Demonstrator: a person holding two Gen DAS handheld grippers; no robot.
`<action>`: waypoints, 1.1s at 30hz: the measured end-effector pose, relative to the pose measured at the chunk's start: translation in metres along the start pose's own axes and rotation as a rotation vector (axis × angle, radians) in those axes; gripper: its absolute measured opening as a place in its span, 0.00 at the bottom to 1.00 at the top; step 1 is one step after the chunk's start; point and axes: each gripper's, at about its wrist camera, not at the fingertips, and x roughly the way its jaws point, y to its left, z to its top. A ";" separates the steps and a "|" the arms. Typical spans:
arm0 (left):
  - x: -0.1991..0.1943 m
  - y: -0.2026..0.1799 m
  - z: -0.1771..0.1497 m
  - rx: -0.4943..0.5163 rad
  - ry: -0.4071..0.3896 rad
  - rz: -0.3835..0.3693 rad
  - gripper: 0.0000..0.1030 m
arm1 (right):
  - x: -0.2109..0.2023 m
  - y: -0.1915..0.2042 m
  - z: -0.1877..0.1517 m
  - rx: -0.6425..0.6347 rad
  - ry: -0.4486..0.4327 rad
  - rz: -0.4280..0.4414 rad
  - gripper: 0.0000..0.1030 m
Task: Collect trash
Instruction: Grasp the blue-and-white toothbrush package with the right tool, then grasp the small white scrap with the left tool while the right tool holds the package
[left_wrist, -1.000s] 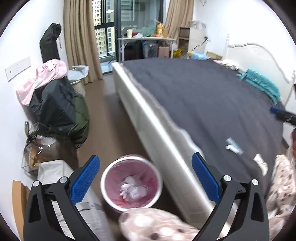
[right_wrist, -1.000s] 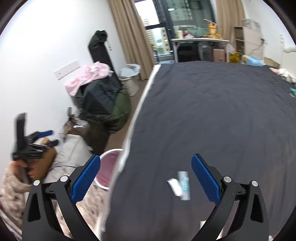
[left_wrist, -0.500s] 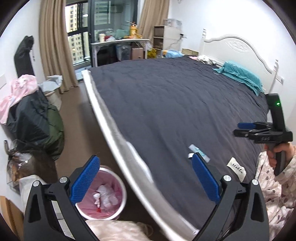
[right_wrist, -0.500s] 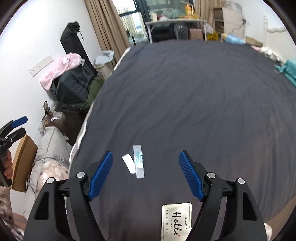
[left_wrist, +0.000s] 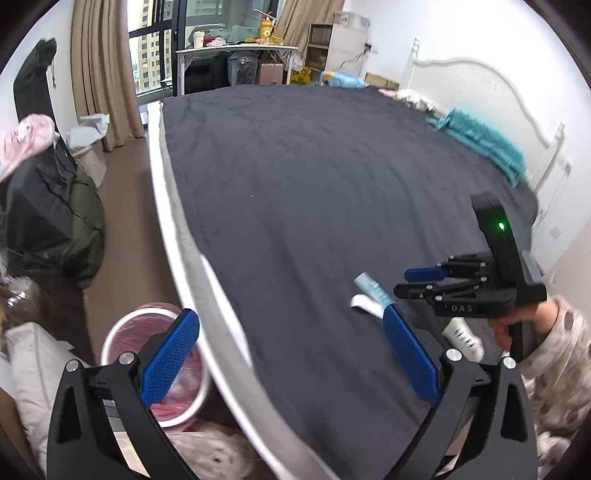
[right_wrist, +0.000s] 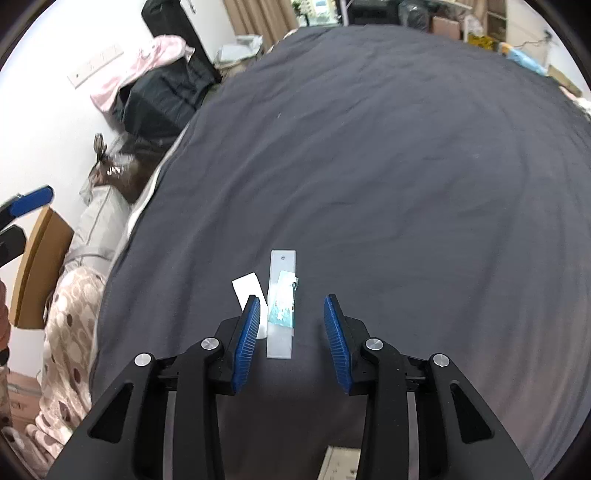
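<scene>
The right gripper (right_wrist: 291, 320) is hovering over the dark bed cover (right_wrist: 388, 147) with its jaws partly spread, straddling a clear plastic wrapper strip (right_wrist: 281, 295); nothing is being gripped. A white paper scrap (right_wrist: 246, 288) is lying just beside the strip at 9 o'clock, partly hidden by the left finger. Open cover is stretching toward 12 o'clock. The left gripper (left_wrist: 291, 356) is standing wide and empty above the bed's white edge (left_wrist: 162, 206). A pink-lined trash bin (left_wrist: 147, 321) is sitting on the floor beside that edge at 7 o'clock, half hidden. At 12 o'clock, a cluttered surface (left_wrist: 236, 48) is standing by the window. A printed label (right_wrist: 338, 463) is being cut off at 6 o'clock.
</scene>
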 end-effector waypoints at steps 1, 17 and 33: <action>-0.001 0.001 -0.001 0.003 0.003 0.004 0.95 | 0.004 0.001 0.001 -0.005 0.010 -0.003 0.33; 0.000 0.010 -0.006 -0.034 0.025 0.007 0.95 | 0.035 0.027 0.006 -0.062 0.091 -0.106 0.06; 0.001 -0.021 -0.006 0.021 0.035 -0.016 0.95 | -0.068 -0.074 -0.065 0.353 -0.103 -0.069 0.06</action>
